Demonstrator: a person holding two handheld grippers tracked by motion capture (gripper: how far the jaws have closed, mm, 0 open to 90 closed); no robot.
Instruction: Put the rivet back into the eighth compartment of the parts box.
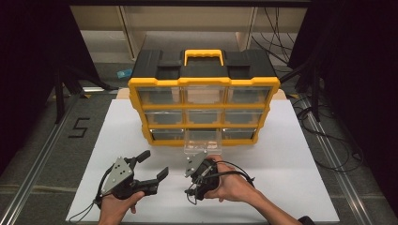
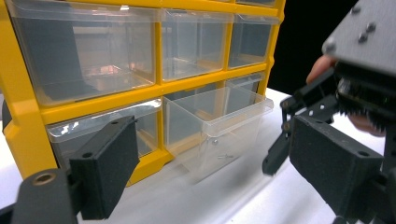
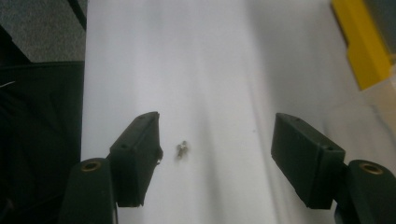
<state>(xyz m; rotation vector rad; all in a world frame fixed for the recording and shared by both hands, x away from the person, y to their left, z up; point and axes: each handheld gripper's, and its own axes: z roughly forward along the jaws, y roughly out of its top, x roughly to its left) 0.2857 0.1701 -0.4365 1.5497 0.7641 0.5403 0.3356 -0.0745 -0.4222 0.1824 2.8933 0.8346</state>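
Screw [image 3: 182, 149] on counter [image 3: 210, 70], between spread jaws of right claw [image 3: 215, 163], ready for pinching. Drawer [image 2: 219, 126] pulled out to receive it. Left claw [image 2: 224, 172] spread, empty, waiting nearby.

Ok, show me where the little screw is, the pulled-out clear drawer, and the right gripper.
screw [image 3: 182, 149], right gripper view, on its shiny body lying on the white sheet.
pulled-out clear drawer [image 2: 219, 123], left gripper view, on its transparent front wall.
right gripper [image 3: 215, 154], right gripper view, midway between its open black jaws.
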